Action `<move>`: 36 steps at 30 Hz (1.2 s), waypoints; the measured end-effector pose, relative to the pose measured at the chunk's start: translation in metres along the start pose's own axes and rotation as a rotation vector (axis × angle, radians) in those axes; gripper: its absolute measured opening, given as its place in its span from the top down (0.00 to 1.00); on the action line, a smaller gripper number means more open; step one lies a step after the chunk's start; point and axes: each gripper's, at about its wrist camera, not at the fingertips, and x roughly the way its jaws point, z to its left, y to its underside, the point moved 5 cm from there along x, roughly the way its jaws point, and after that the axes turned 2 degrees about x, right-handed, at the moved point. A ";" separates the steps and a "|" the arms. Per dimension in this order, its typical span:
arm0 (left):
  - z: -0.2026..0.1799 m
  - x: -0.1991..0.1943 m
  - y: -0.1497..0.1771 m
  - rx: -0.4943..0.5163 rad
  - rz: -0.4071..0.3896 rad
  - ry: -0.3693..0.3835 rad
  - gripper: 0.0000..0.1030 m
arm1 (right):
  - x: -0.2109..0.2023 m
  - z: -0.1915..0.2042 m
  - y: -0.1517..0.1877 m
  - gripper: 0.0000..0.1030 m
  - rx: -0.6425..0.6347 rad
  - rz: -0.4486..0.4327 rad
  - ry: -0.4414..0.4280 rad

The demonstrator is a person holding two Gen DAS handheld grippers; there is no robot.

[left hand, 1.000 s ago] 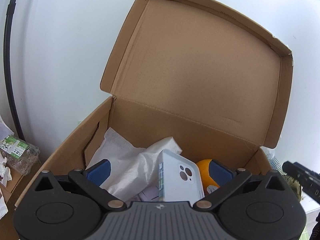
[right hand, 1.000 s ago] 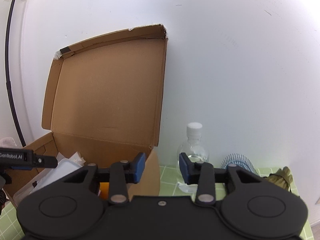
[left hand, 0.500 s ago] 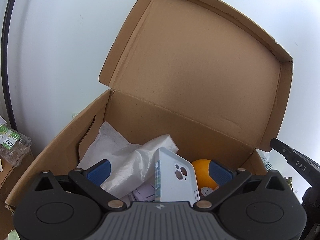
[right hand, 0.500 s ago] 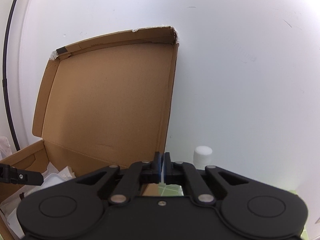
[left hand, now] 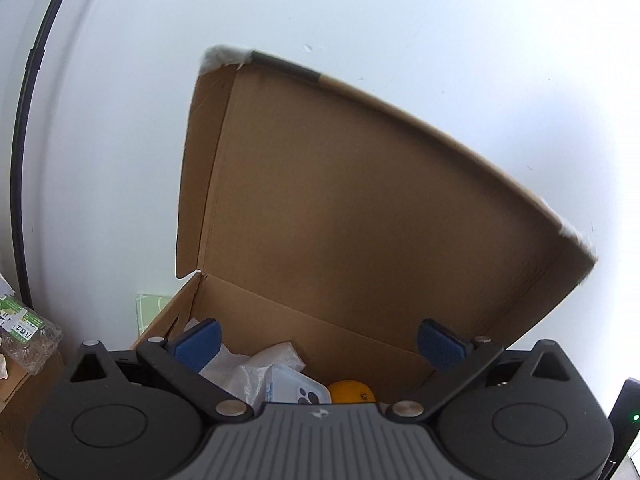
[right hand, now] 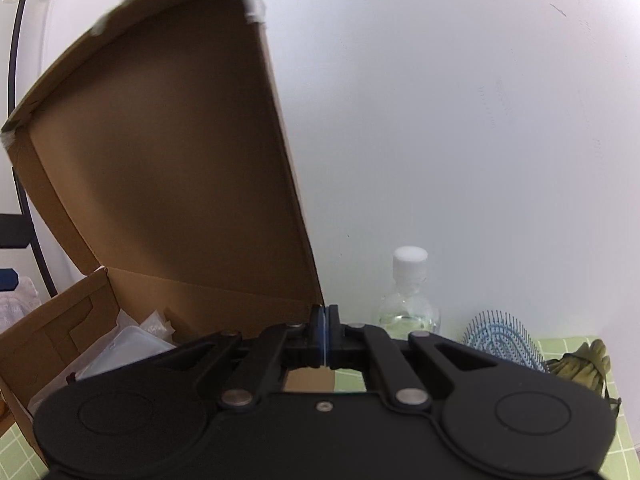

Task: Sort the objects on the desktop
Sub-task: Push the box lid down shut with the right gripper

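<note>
An open cardboard box (left hand: 280, 320) holds white plastic wrap (left hand: 248, 368), a white phone case (left hand: 296, 388) and an orange ball (left hand: 352, 392). Its lid (left hand: 360, 216) stands up and leans forward. My left gripper (left hand: 318, 344) is open and empty, just in front of the box opening. In the right wrist view the lid (right hand: 168, 168) shows from the right side. My right gripper (right hand: 325, 340) is shut, its tips at the lid's lower right corner; whether it pinches the lid edge I cannot tell.
A clear bottle with a white cap (right hand: 408, 292), a light blue hairbrush (right hand: 504, 340) and an olive green object (right hand: 580, 364) sit right of the box on a green grid mat (right hand: 568, 344). A crumpled plastic bottle (left hand: 28, 332) lies at the left. A white wall stands behind.
My right gripper closed from open and moved up to the lid's right edge. The lid has tilted forward. My left gripper drew back and tilted up, showing less of the box contents.
</note>
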 end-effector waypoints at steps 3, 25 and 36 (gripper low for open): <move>-0.004 -0.006 0.003 0.017 0.009 -0.002 0.00 | 0.001 -0.003 0.004 1.00 0.021 0.013 -0.005; -0.008 -0.010 0.025 0.030 0.071 -0.026 0.00 | -0.054 0.002 0.014 0.98 0.043 0.093 -0.054; -0.002 0.001 0.025 0.039 0.097 -0.047 0.00 | -0.121 0.018 -0.007 0.98 0.074 0.019 -0.108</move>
